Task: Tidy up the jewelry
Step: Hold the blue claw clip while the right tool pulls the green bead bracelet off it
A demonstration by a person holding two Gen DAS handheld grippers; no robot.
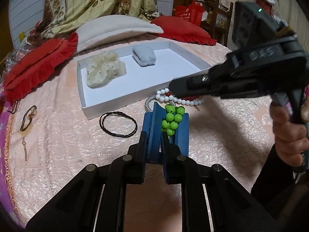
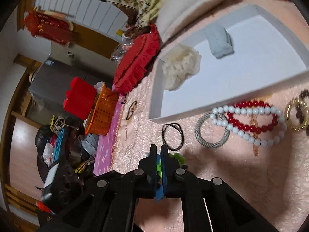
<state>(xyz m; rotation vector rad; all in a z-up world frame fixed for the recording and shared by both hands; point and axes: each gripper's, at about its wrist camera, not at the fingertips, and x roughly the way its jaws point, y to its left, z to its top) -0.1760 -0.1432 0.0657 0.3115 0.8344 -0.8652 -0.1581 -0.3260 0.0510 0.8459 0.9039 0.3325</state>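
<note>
Fingers (image 1: 150, 127) of the left gripper (image 1: 171, 109), 2 blue wedges, stand narrow and pinch a bunch of glossy lime-green round beads (image 1: 172, 120). I judge this to be a bracelet gathered up. The bunch's long axis runs along the fingers, away from the camera, and it seems lifted clear of the pink quilted bedspread (image 1: 67, 135).

Just past the fingertips lie a silver braided bangle (image 1: 149, 99), a strand of white round beads (image 1: 185, 102) and a strand of red round beads (image 1: 190, 97), all beside the near right corner of the shallow white cardboard tray (image 1: 135, 85). The right gripper (image 1: 173, 86) hovers over those strands with its jaws closed together. Whether anything is caught between them I cannot tell.

The tray lies ahead and to the left of the green bunch, with its near wall in between. Only the left hand carries a piece, so the carry is likely its job: up over that wall, then left onto bare white floor. There it should keep short of the cream ruffled fabric scrunchie (image 1: 104, 71) and the grey-blue padded cushion (image 1: 143, 55) at the far side. A black twisted hair tie (image 1: 118, 124) lies left of the fingers, outside the tray.
</note>
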